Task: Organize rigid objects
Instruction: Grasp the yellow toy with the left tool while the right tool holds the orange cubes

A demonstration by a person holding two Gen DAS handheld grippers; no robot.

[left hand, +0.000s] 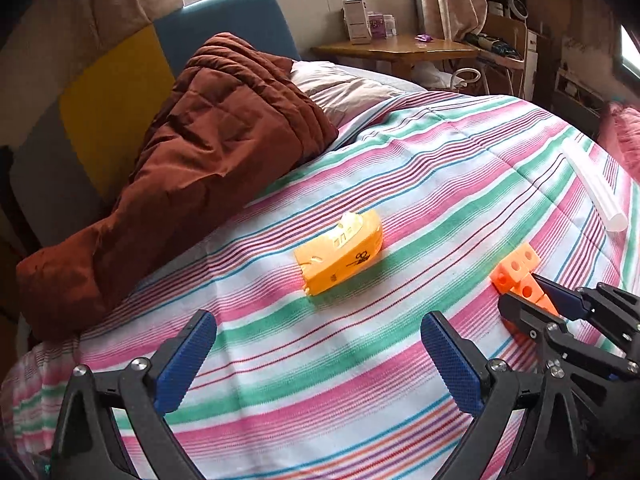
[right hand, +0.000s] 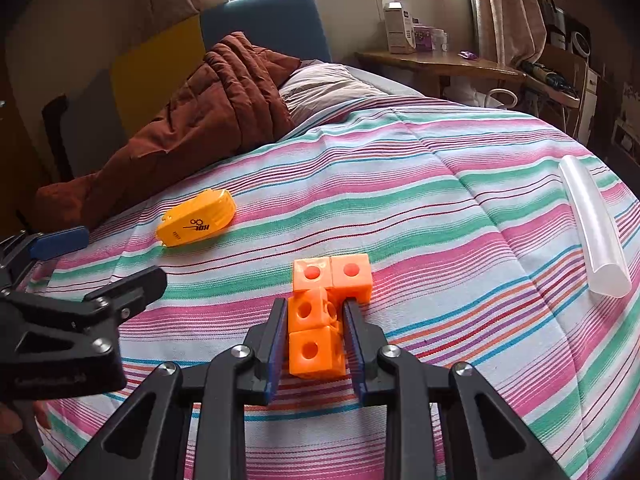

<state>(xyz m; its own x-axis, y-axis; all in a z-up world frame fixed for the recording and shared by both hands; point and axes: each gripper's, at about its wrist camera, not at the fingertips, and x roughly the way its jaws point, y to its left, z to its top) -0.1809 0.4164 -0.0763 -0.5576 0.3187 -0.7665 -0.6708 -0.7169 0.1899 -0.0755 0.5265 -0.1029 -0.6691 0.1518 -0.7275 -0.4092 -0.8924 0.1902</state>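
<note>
A piece of several joined orange cubes [right hand: 320, 312] lies on the striped bedspread [right hand: 440, 208], and my right gripper [right hand: 316, 308] is shut on its near cubes. The left wrist view shows the same cubes [left hand: 518, 272] at the right, with the right gripper [left hand: 524, 288] clamped on them. A yellow plastic case [left hand: 340, 256] with black print lies just beyond my left gripper [left hand: 320, 332], which stands open and holds nothing. In the right wrist view the case [right hand: 196, 220] is at the left, with the left gripper [right hand: 116, 260] near it.
A translucent white tube [right hand: 596, 232] lies on the bed at the right; the left wrist view also shows the tube [left hand: 596, 188]. A bunched brown quilt [left hand: 180, 168] and a pillow [left hand: 340, 88] fill the far left. A wooden table [left hand: 400, 50] with boxes stands behind.
</note>
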